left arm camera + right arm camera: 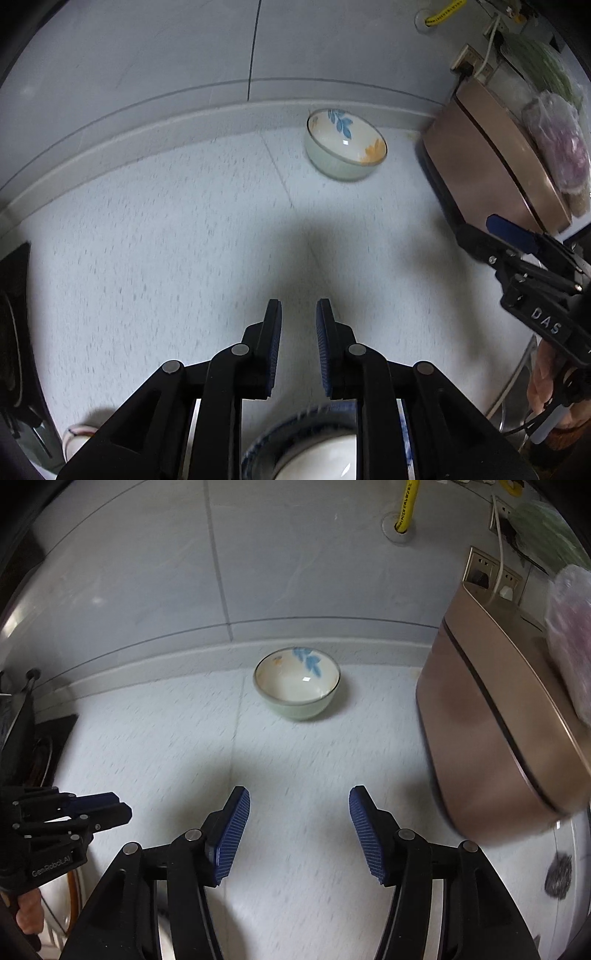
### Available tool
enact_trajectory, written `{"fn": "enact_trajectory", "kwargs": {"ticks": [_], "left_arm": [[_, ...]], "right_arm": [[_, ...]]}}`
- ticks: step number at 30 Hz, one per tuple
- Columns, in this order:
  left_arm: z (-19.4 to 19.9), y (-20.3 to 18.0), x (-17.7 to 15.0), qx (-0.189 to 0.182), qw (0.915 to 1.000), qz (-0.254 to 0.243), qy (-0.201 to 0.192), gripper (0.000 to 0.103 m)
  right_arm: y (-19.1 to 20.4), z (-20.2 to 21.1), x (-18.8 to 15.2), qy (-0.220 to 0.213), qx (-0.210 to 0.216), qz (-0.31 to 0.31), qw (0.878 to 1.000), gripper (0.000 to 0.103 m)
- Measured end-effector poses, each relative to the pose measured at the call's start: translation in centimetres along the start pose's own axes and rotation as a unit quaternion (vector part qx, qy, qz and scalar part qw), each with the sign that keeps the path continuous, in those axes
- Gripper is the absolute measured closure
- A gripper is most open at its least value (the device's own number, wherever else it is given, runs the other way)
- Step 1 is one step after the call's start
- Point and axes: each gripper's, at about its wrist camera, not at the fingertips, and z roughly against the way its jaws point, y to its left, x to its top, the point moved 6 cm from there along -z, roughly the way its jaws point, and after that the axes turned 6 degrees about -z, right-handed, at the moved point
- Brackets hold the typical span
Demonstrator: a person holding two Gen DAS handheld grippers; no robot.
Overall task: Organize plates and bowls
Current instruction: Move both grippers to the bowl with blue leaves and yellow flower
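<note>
While bowl (296, 682) sits upright, mouth up, left jaws narrow, right jaws wide, both empty

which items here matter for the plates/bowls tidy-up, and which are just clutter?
Job:
- floral bowl by the wall
- blue-rimmed dish under the left gripper
- right gripper, empty

Clutter:
- bronze appliance
- plastic bags on top of it
- yellow hose
- wall sockets

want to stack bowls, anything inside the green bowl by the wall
The green bowl looks empty: a white inside with blue leaf and orange flower prints, plus a small glint. The near inner wall is hidden by its rim.
</note>
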Motion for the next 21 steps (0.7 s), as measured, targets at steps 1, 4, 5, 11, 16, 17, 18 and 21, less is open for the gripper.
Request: {"fn": "enact_trajectory", "kwargs": {"ticks": [1,4,5,11,16,17,18,21], "left_arm": [[-0.3,0.1,1.2,0.003,1.0,0.0,-0.003,0.085],[-1.0,0.4,4.4,-0.005,0.9998,0.007,-0.016,0.079],[-1.3,0.5,5.3,-0.007,0.9997,0.012,-0.019,0.076],[-5.0,1.1,10.7,-0.019,0.9992,0.031,-0.014,0.072],[-8.7,2.1,13.6,-0.023,0.9982,0.055,0.0,0.072],[-9.3,2.2,14.1,-0.027,0.9978,0.06,0.002,0.072],[-10.0,2.3,14.6,-0.033,0.9973,0.065,0.005,0.072],[-11.3,2.4,15.6,-0.037,0.9965,0.074,0.007,0.072]], "right_arm": [[0.0,-0.7,0.8,0.0,-0.003,0.0,1.0,0.046],[-0.1,-2.6,2.7,0.001,0.0,-0.001,1.0,0.045],[-0.2,-3.3,3.4,0.003,0.003,-0.005,1.0,0.045],[-1.5,-8.1,7.1,0.017,-0.004,-0.016,1.0,0.044],[-2.2,-12.2,9.7,0.031,-0.011,-0.021,0.999,0.044],[-2.2,-12.9,9.8,0.034,-0.01,-0.023,0.999,0.044],[-2.2,-13.6,10.1,0.036,-0.009,-0.025,0.999,0.044],[-2.6,-15.9,10.9,0.047,-0.006,-0.032,0.998,0.044]]}}
